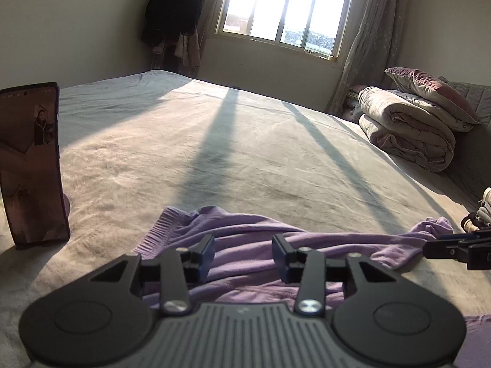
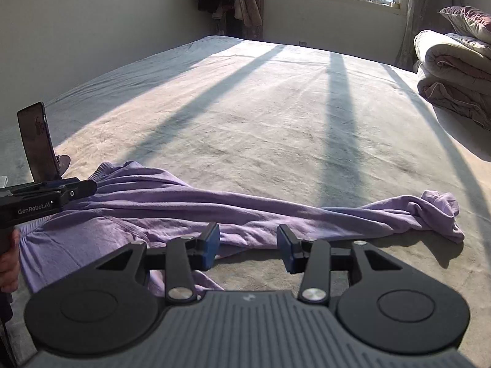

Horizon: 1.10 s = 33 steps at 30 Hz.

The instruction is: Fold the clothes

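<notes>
A lilac knit garment (image 2: 190, 202) lies rumpled and stretched sideways across the near part of the bed. Its ribbed hem (image 1: 159, 230) is at the left and a bunched end (image 2: 438, 214) at the right. My left gripper (image 1: 244, 254) hovers over the garment's (image 1: 245, 239) left half, open, with only cloth showing below the gap. My right gripper (image 2: 248, 247) hangs open above the garment's near edge, at its middle, nothing between the blue pads (image 2: 211, 247). Each gripper shows from the side in the other's view: the right gripper (image 1: 429, 250), the left gripper (image 2: 87, 188).
A phone (image 1: 30, 165) stands upright on a stand at the bed's left. Folded quilts and a pillow (image 1: 408, 128) are piled at the right, and a small stack of clothes (image 1: 481, 211) sits nearer. The pale bed sheet (image 2: 260, 107) spreads toward the window. A hand (image 2: 9, 263) holds the left gripper.
</notes>
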Each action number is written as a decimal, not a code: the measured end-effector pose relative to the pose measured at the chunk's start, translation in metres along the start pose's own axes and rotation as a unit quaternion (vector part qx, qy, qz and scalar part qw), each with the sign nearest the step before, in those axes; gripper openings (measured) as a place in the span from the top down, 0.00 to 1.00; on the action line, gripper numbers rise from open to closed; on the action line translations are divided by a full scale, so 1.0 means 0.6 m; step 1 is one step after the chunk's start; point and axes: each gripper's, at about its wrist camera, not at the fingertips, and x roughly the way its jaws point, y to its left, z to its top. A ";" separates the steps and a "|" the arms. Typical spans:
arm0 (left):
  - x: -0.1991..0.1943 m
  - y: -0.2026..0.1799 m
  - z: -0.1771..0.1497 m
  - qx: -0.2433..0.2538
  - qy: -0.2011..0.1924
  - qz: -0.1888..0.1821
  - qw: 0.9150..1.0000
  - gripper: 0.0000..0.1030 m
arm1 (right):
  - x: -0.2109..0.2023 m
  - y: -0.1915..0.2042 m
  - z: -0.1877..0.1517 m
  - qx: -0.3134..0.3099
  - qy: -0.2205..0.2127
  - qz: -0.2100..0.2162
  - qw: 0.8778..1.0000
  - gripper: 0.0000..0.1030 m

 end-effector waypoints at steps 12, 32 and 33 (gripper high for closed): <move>0.030 0.089 -0.012 -0.041 0.017 -0.009 0.999 0.61 | 0.195 0.162 0.105 -0.092 0.047 0.105 0.989 0.56; 0.032 0.103 -0.015 -0.048 0.033 -0.029 0.998 0.62 | 0.281 0.243 0.163 -0.161 0.054 0.098 0.981 0.98; 0.032 0.103 -0.015 -0.048 0.033 -0.028 0.998 0.62 | 0.279 0.245 0.168 -0.161 0.047 0.100 0.981 0.98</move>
